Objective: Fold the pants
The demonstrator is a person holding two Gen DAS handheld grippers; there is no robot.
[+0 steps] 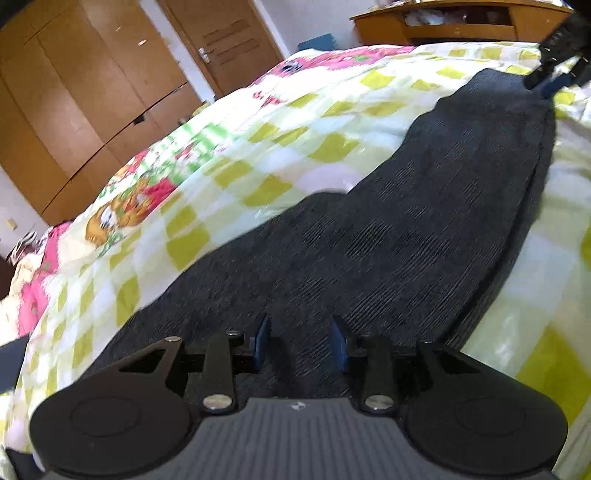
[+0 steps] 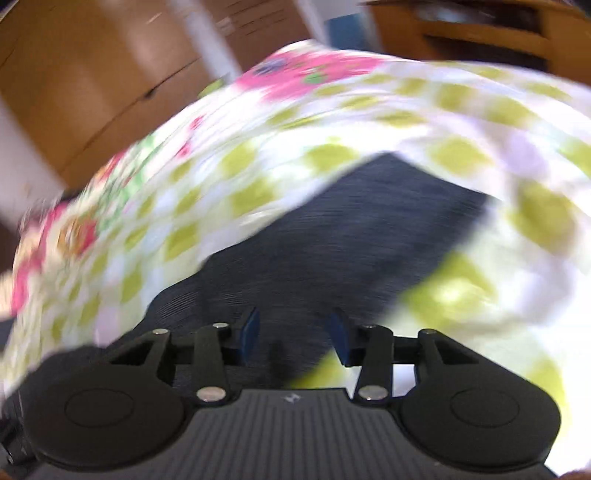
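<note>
Dark navy pants [image 1: 424, 221] lie flat and lengthwise on a bed, folded leg over leg. My left gripper [image 1: 301, 341] is open with blue pads [image 1: 263, 339] apart, low over the near end of the pants. In the left wrist view my right gripper [image 1: 550, 79] shows at the far end of the pants, top right. In the blurred right wrist view my right gripper [image 2: 293, 336] is open over the pants [image 2: 369, 229] near their edge.
The bed has a white, yellow-green checked cover [image 1: 258, 155] with pink cartoon prints. Wooden wardrobes [image 1: 74, 103] and a door [image 1: 225, 40] stand at the far left. A wooden shelf unit [image 1: 461, 22] stands beyond the bed.
</note>
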